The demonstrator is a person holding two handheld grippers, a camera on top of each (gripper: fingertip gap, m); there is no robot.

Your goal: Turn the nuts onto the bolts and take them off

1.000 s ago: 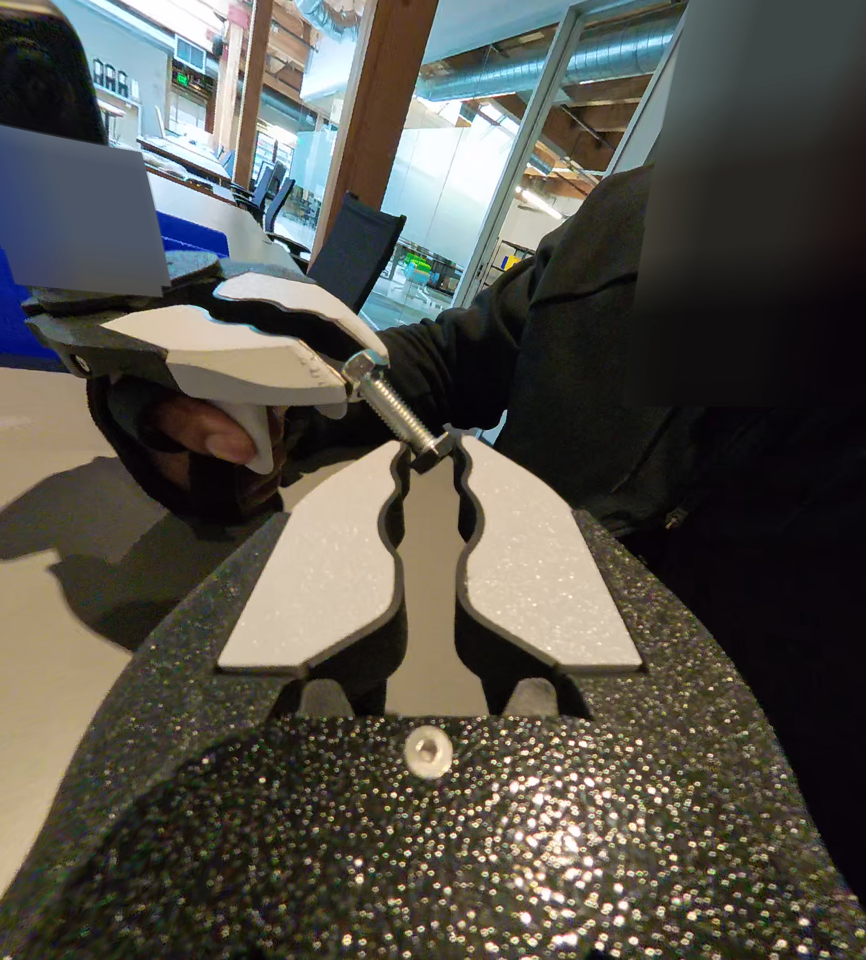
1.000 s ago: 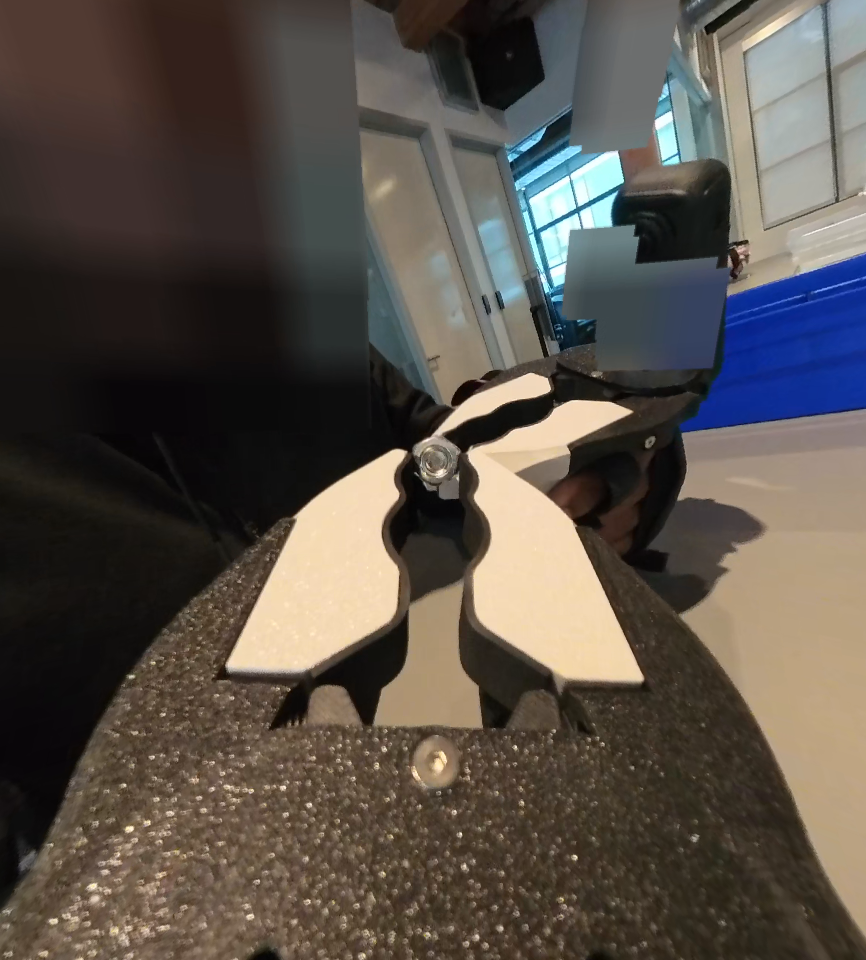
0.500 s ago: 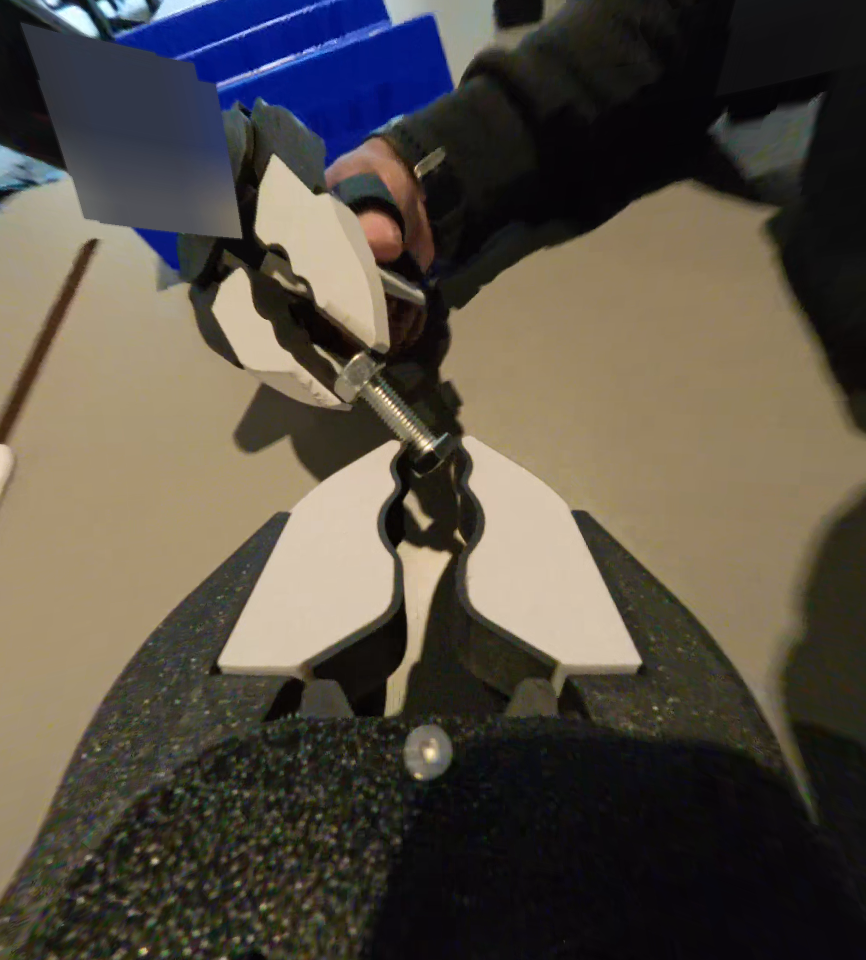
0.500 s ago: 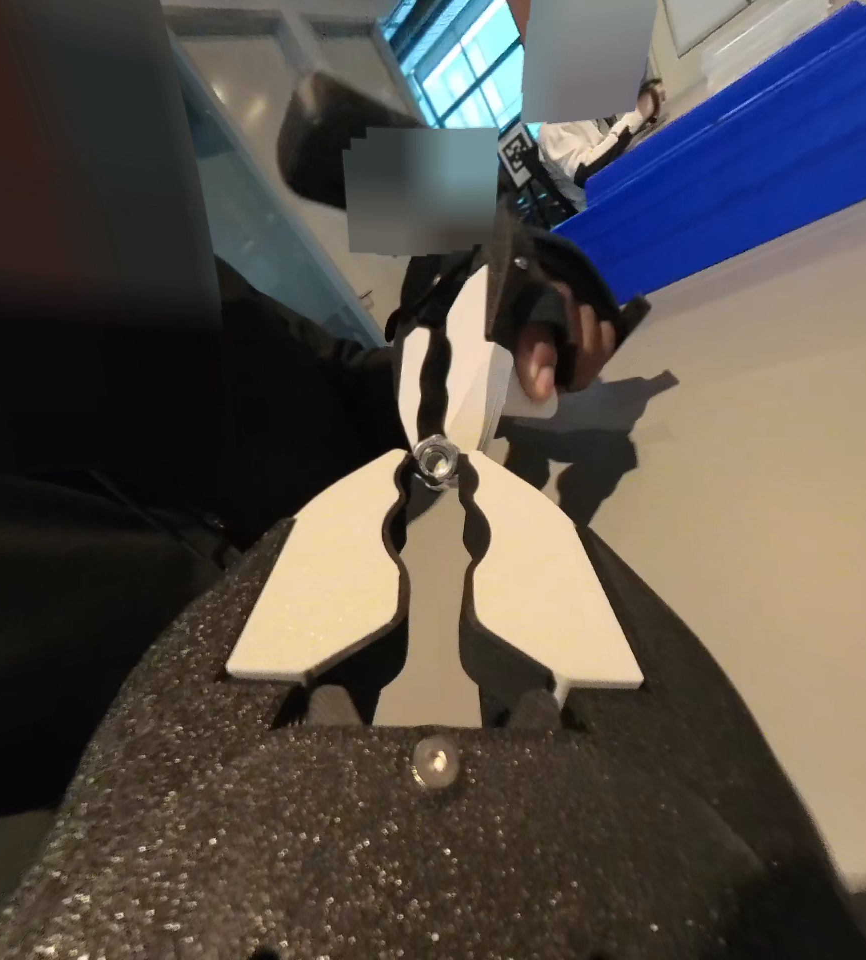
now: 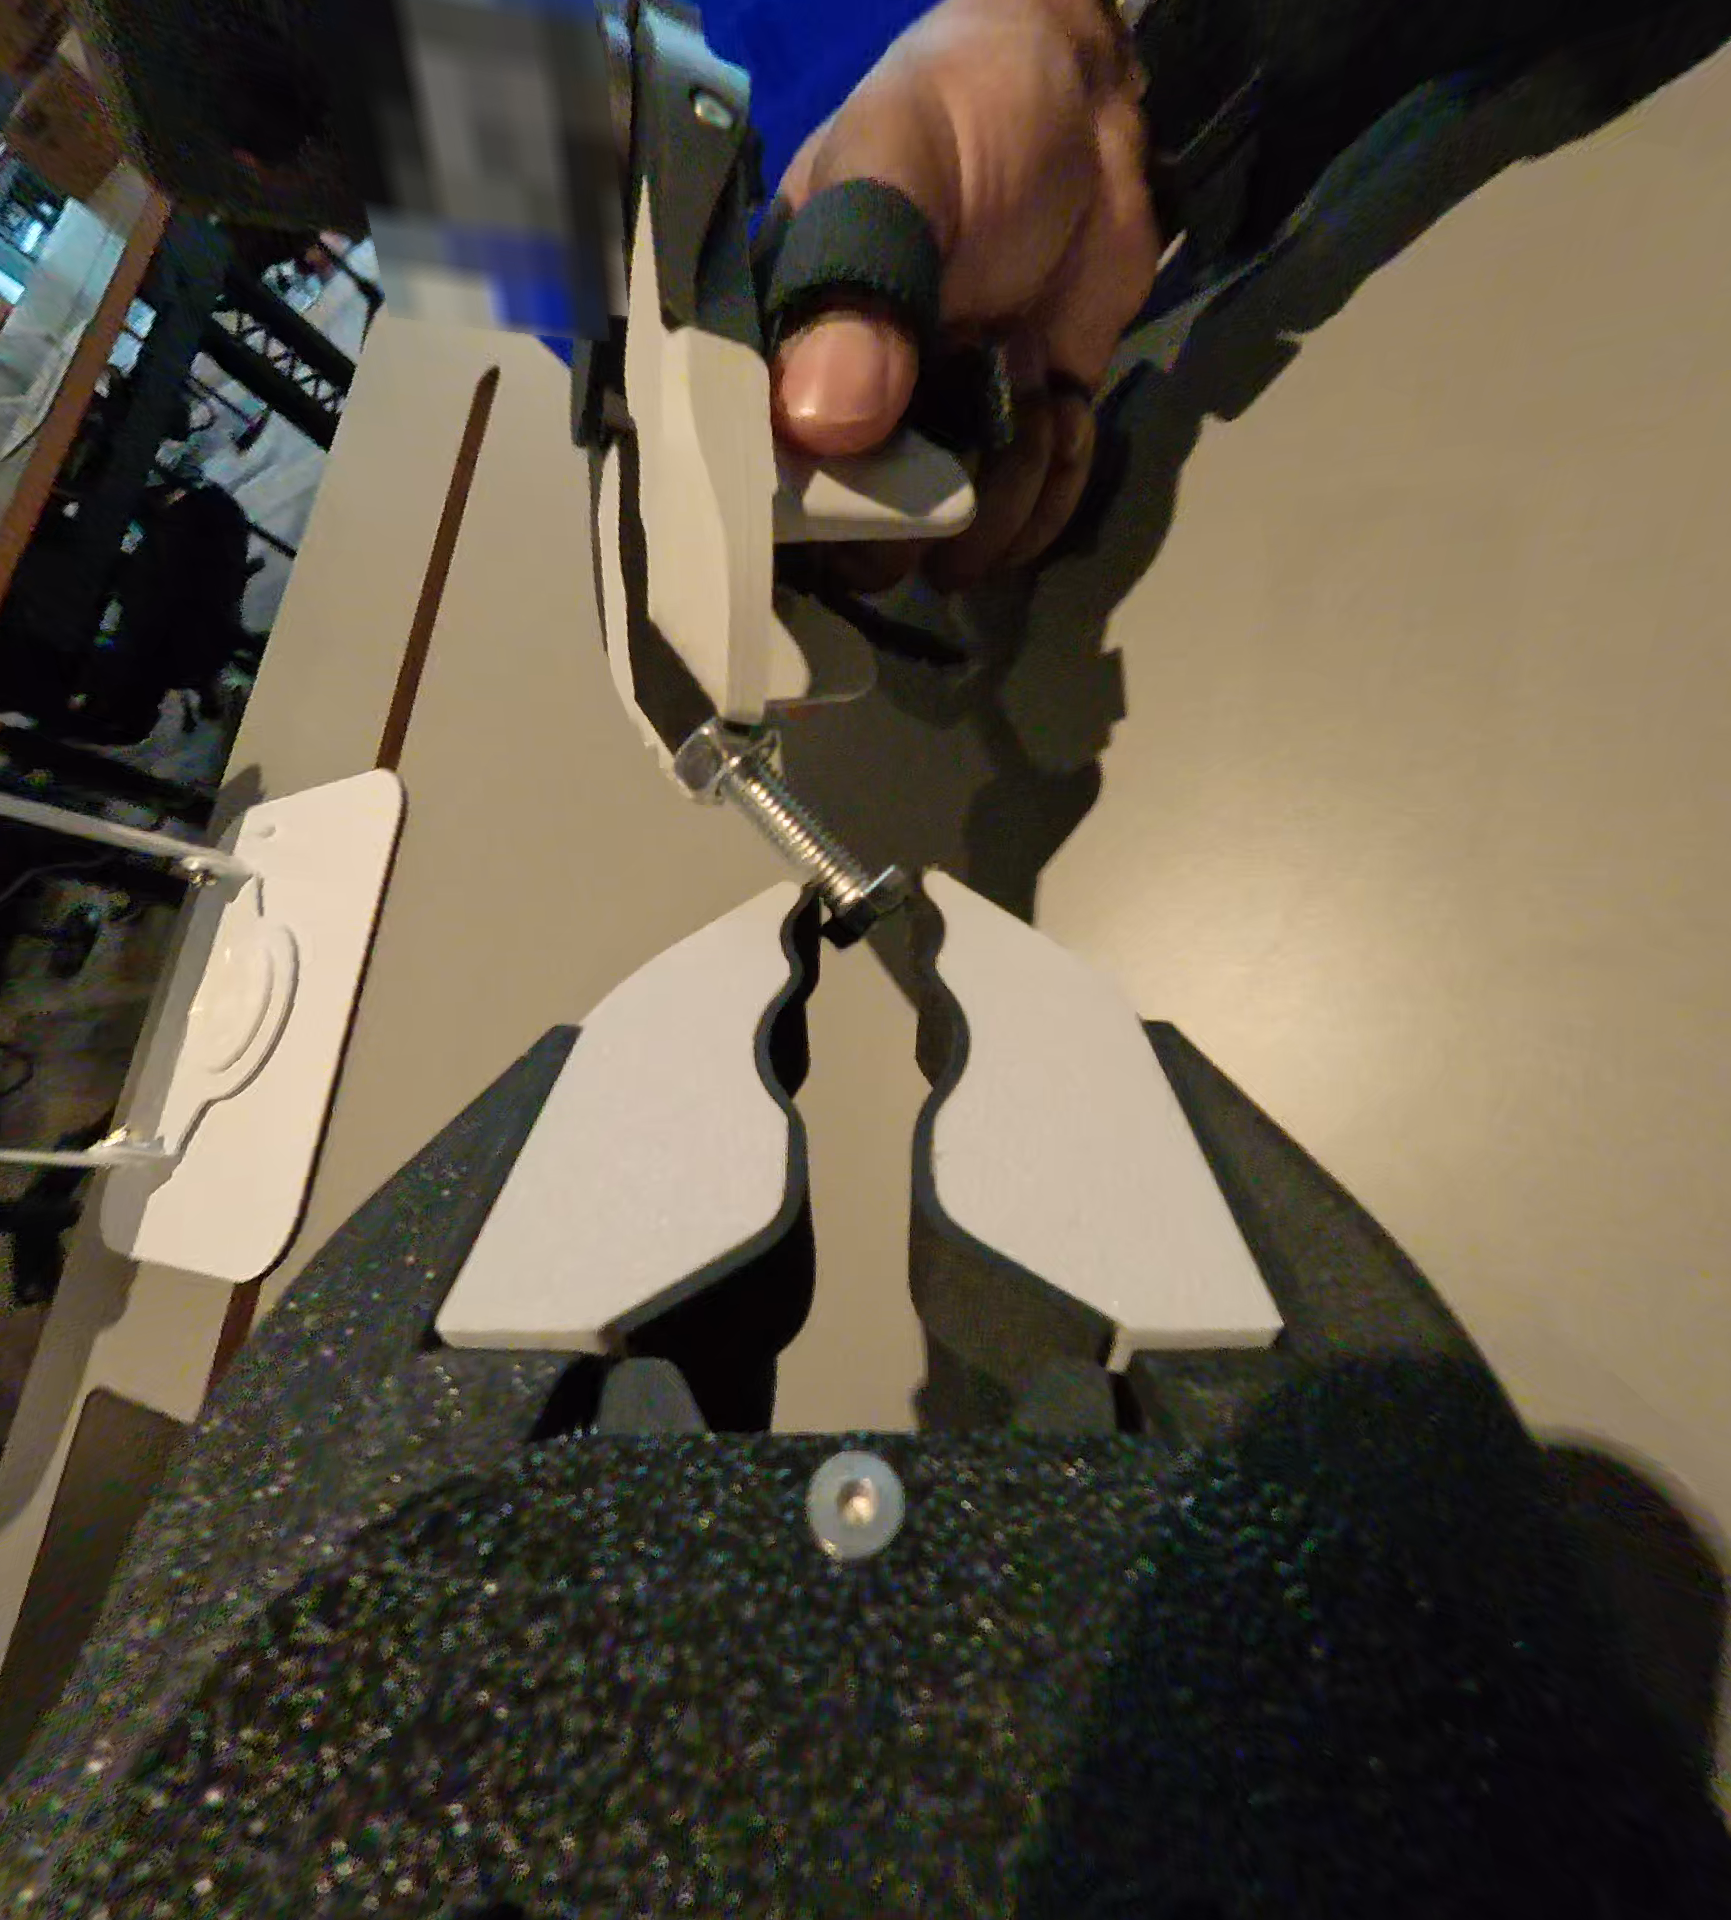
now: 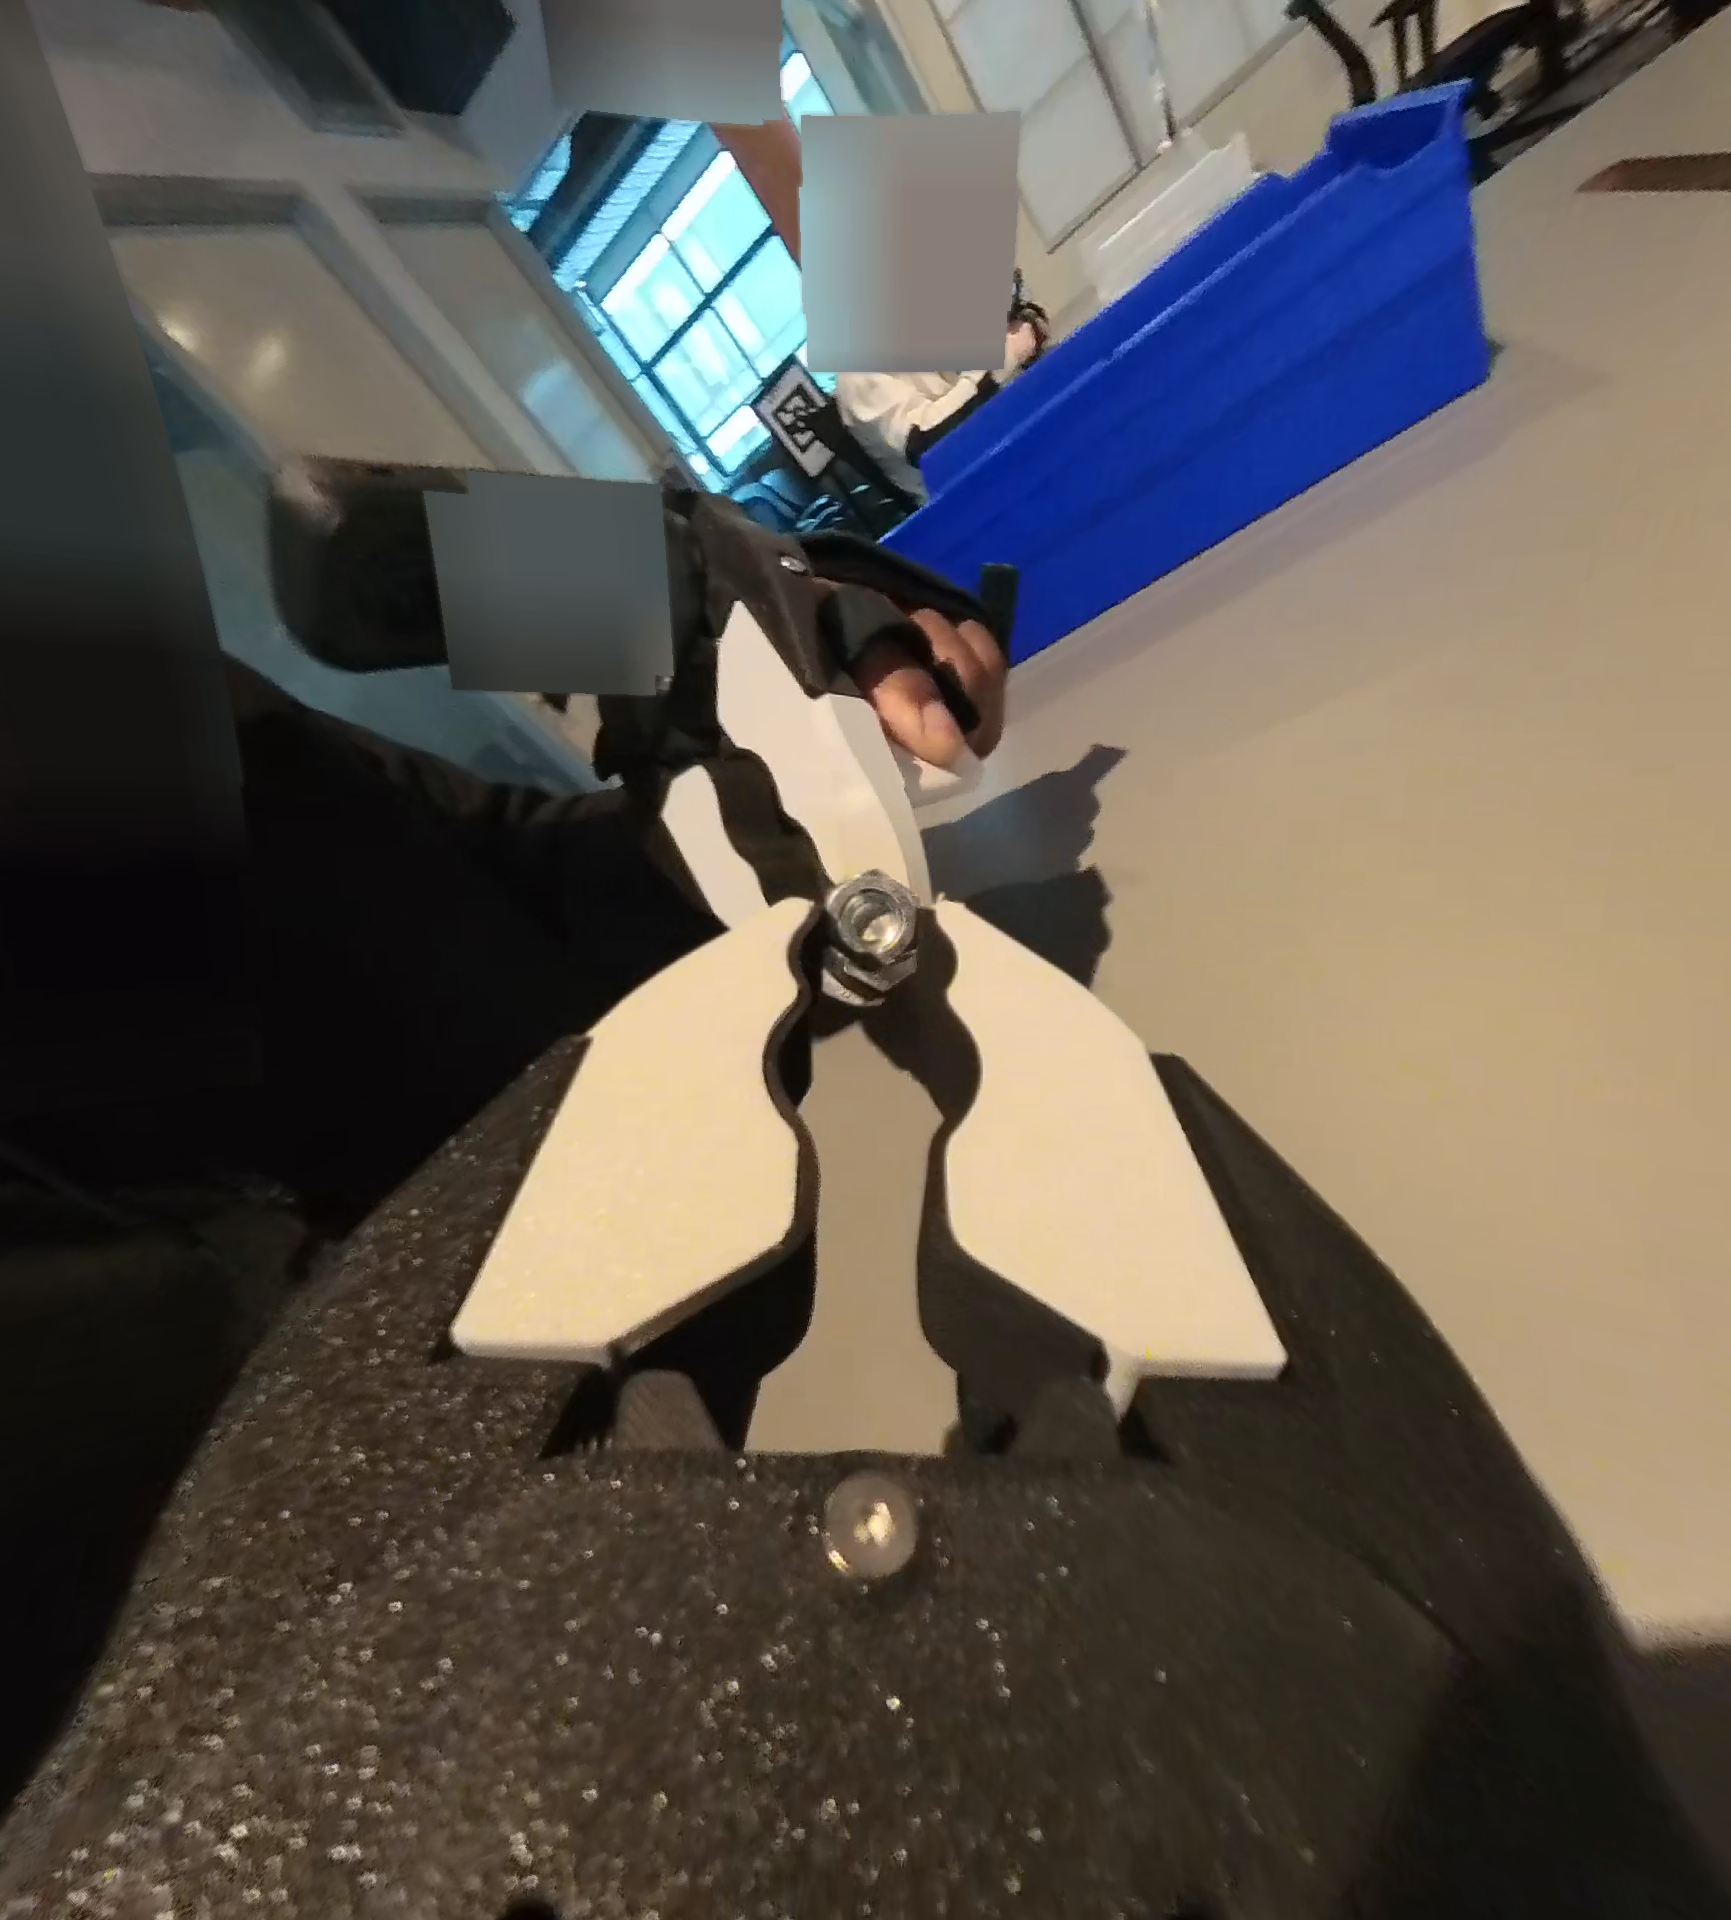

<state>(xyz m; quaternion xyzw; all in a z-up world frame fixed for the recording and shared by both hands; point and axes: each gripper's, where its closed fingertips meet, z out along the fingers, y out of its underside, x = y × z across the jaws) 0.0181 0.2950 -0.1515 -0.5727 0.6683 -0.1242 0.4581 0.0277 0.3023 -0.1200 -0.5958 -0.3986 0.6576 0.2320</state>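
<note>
A silver threaded bolt is held in the air between my two grippers, above the beige table. My left gripper is shut on the dark hex nut at the bolt's near end. My right gripper comes down from above in the left wrist view and is shut on the bolt's hex head. In the right wrist view my right gripper pinches the head, the bolt points away from the camera, and the nut sits just beyond, in the left gripper's fingers.
A blue plastic bin stands on the table behind the left gripper. A white plate with a clear fitting lies at the table's left edge, next to a slot in the top. A person's gloved hands hold both grippers. The grippers are tip to tip, or close to it.
Both grippers have rolled and tipped downward, so the views swing from the person to the table top. The bolt stays clamped between them, nut in the left, head in the right.
</note>
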